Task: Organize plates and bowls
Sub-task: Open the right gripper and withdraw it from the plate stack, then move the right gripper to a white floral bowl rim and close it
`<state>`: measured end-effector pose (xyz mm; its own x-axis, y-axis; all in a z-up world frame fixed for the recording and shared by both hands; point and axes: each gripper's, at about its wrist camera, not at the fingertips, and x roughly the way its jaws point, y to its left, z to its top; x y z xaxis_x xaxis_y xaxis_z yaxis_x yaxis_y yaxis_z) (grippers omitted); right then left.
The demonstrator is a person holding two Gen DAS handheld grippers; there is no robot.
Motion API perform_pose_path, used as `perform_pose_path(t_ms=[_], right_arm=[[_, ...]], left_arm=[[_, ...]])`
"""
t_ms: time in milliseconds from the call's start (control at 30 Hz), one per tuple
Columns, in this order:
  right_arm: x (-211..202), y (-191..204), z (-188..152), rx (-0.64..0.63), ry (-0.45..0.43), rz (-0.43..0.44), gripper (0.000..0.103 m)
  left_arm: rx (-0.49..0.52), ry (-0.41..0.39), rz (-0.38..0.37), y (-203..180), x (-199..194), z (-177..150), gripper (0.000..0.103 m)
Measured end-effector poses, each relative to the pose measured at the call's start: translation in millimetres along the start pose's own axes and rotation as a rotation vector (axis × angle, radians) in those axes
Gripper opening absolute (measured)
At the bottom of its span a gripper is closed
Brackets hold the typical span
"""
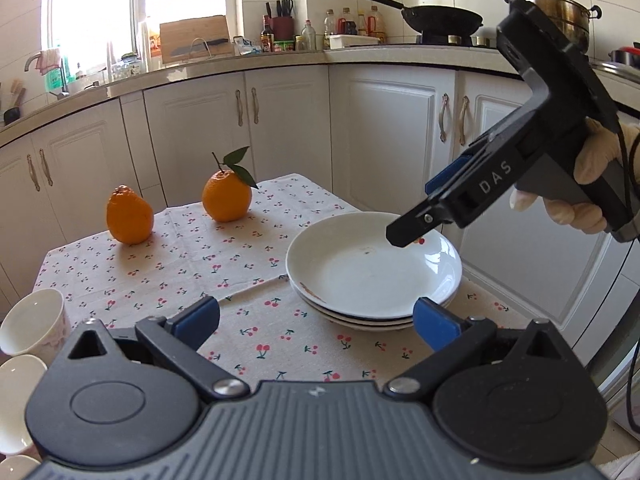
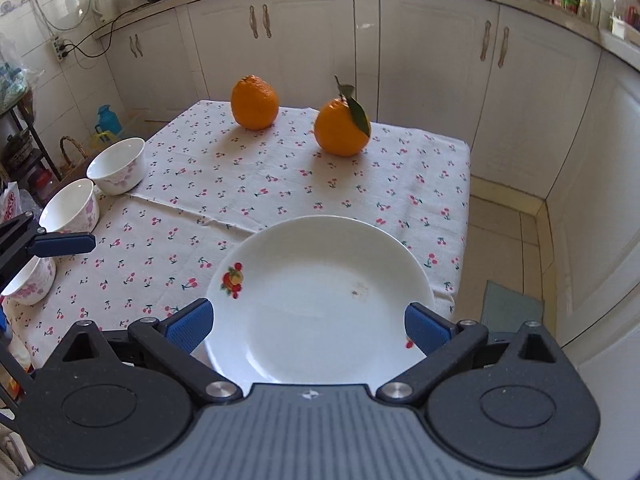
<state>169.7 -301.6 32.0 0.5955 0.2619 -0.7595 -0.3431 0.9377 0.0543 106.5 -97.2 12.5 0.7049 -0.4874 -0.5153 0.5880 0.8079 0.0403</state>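
Three white plates sit stacked [image 1: 372, 276] at the right side of the table, the top plate [image 2: 320, 292] bearing a small fruit print. My right gripper [image 2: 308, 326] hangs open just above it, blue pads wide on either side and nothing held; the left wrist view shows it [image 1: 414, 212] over the plate's far rim, in a gloved hand. My left gripper [image 1: 318, 320] is open and empty, near the stack's front edge. Three white bowls with pink flowers [image 2: 118, 164] [image 2: 72, 206] [image 2: 30, 280] stand along the table's left edge, next to a blue pad [image 2: 64, 243] of the left gripper.
Two oranges [image 1: 129, 216] [image 1: 227, 196] rest at the far side of the cherry-print tablecloth [image 1: 180, 264]. White kitchen cabinets [image 1: 288, 120] wrap around behind the table. The stack is close to the table's right edge, with tiled floor [image 2: 504, 220] beyond it.
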Motion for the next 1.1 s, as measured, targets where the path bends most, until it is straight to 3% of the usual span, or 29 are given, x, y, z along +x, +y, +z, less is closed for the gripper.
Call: perform_pose_path(t_ms=[300,467,567,733,1100], right_arm=[[-6,113,15,-0.162,-0.184,-0.012,0.103],[5,167,17,-0.245,-0.228,-0.014,0.103],[17,197,18,-0.282,-0.225,-0.008,0.103],[34,240,18,-0.289,-0.207,0.112,0.103],[75,299,24,-0.323,-0.106,0.278,0.103]], left_arm=[[-0.062,-0.045,0.095,40,-59,-28,0.102],[-0.066,-0.045,0.182,64,-91,-56,0.102],[-0.066,-0.025,0.240,80,-106,-75,0.102],[-0.086,0.029,0.311,107,-123,-103,0.102],[-0.164,0.095,0.292,143,-118,-142,0.102]])
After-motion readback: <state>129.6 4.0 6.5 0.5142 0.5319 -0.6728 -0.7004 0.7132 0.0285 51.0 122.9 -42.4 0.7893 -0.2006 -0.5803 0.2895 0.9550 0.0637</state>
